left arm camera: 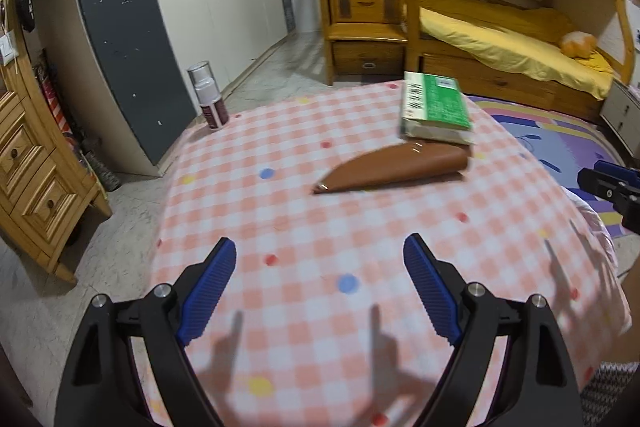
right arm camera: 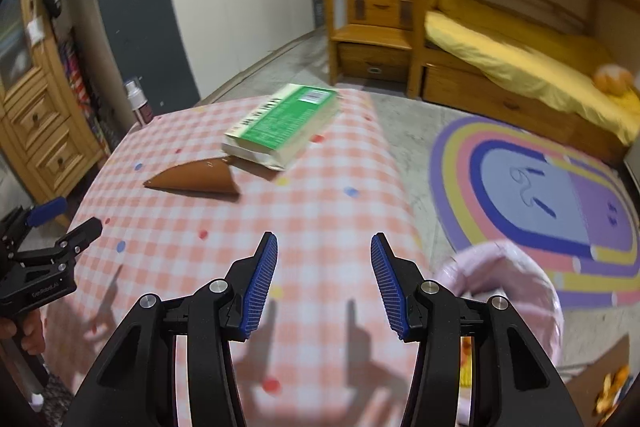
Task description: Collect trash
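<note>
A brown leather sheath-shaped case (left arm camera: 394,167) lies on the pink checked tablecloth (left arm camera: 280,227), in front of a green-covered book (left arm camera: 436,111). Both also show in the right wrist view: the case (right arm camera: 192,179) and the book (right arm camera: 280,127). My left gripper (left arm camera: 320,267) is open and empty, hovering over the near part of the table. My right gripper (right arm camera: 324,259) is open and empty above the table's near right edge. A pink-lined bin (right arm camera: 508,283) stands beside the table, just right of the right gripper.
A spray bottle (left arm camera: 208,95) stands at the table's far left corner. A wooden dresser (left arm camera: 32,171) is on the left, a wardrobe behind. A bunk bed (left arm camera: 500,39) and a coloured rug (right arm camera: 540,203) lie to the right. Orange scraps (right arm camera: 612,387) lie on the floor.
</note>
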Demonstrator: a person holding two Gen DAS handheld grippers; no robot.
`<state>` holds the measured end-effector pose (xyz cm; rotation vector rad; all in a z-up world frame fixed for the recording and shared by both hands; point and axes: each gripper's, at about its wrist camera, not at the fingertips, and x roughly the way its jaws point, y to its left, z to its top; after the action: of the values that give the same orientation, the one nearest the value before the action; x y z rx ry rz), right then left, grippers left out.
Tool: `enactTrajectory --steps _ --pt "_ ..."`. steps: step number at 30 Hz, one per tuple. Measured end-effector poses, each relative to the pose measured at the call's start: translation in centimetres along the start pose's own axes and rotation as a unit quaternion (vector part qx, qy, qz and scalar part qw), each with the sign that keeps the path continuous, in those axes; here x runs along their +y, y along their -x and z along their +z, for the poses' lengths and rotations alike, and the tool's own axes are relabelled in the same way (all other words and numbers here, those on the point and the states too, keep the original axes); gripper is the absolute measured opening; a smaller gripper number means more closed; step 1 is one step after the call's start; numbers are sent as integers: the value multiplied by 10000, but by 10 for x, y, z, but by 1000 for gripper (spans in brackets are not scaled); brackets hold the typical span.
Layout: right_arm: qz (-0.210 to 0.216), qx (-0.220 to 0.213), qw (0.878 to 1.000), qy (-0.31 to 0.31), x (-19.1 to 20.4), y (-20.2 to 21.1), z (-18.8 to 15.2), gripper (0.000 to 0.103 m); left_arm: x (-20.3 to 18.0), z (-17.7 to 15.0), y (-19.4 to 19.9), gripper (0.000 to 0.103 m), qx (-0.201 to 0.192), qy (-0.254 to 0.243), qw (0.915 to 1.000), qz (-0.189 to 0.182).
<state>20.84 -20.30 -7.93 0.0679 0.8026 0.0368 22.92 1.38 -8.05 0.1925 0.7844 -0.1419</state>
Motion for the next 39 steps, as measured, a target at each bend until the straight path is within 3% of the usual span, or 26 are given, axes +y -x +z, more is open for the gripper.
enactTrajectory --steps 7,11,18,24,27,28,39 --pt "72 105 9993 360 29 -41 37 50 13 22 -22 83 -28 154 9999 -48" --pt "136 41 9995 282 31 -64 59 50 10 39 -43 83 2 92 10000 32" --pt "409 191 9987 223 36 -102 81 46 9 63 -77 83 125 284 9993 -211" --pt "444 814 9955 216 33 -131 74 41 -3 64 -97 83 290 74 9992 -276" --pt "412 844 9950 327 34 -130 70 38 -9 59 -101 83 377 -69 9988 -293" --pt "458 853 9948 310 35 -129 70 27 -10 58 -102 83 411 -126 9987 -287" --pt "741 1078 9868 957 55 -89 31 21 0 30 -76 79 464 -374 9971 -472"
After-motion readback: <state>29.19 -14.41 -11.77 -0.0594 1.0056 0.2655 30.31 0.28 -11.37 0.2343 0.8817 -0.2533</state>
